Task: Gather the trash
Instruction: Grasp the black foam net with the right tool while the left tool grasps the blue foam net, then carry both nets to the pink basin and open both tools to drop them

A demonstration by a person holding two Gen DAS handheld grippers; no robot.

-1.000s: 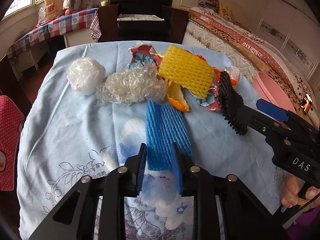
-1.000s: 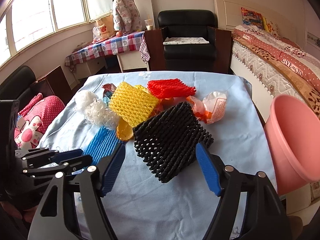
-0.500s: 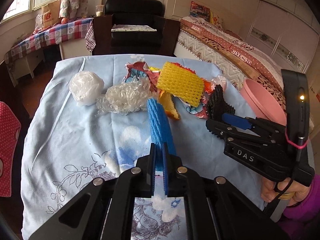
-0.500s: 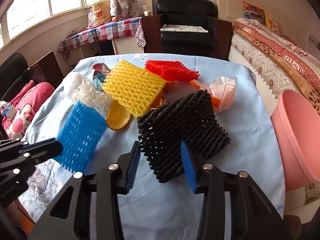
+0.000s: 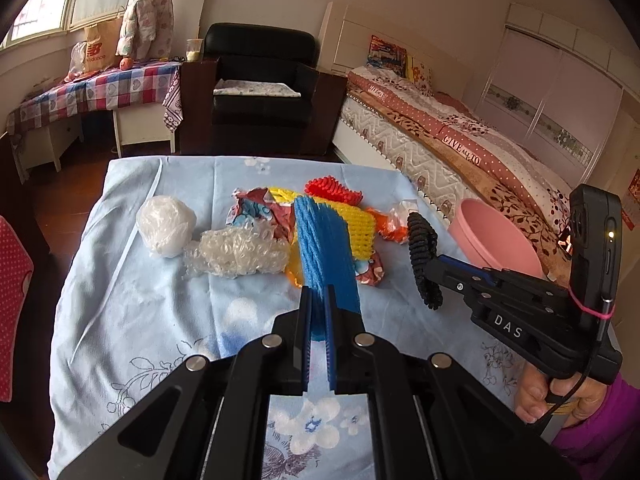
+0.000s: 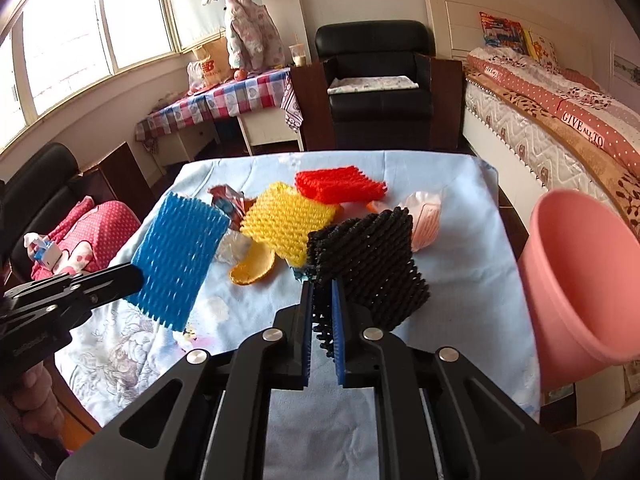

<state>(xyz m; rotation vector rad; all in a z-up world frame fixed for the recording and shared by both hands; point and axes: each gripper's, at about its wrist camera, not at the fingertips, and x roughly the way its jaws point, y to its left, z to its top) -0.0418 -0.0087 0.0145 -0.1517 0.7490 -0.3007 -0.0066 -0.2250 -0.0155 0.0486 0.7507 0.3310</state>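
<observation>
My left gripper (image 5: 319, 300) is shut on a blue foam net (image 5: 325, 252) and holds it above the table; the net also shows in the right wrist view (image 6: 178, 258). My right gripper (image 6: 323, 296) is shut on a black foam net (image 6: 366, 264), lifted off the cloth; the black net shows edge-on in the left wrist view (image 5: 424, 260). On the blue tablecloth (image 5: 160, 320) lie a yellow foam net (image 6: 286, 226), a red foam net (image 6: 338, 184), bubble wrap (image 5: 236, 252), a white plastic ball (image 5: 166, 226), an orange peel (image 6: 254, 266) and crumpled wrappers (image 5: 256, 208).
A pink bucket (image 6: 580, 280) stands off the table's right side, beside a bed (image 6: 560, 120). A black armchair (image 6: 378, 76) and a checked side table (image 6: 224, 100) stand beyond the far edge. A pink dotted cushion (image 6: 96, 232) lies left of the table.
Both grippers closed on their nets, the left on the blue one and the right on the black one, and lifted them off the cloth.
</observation>
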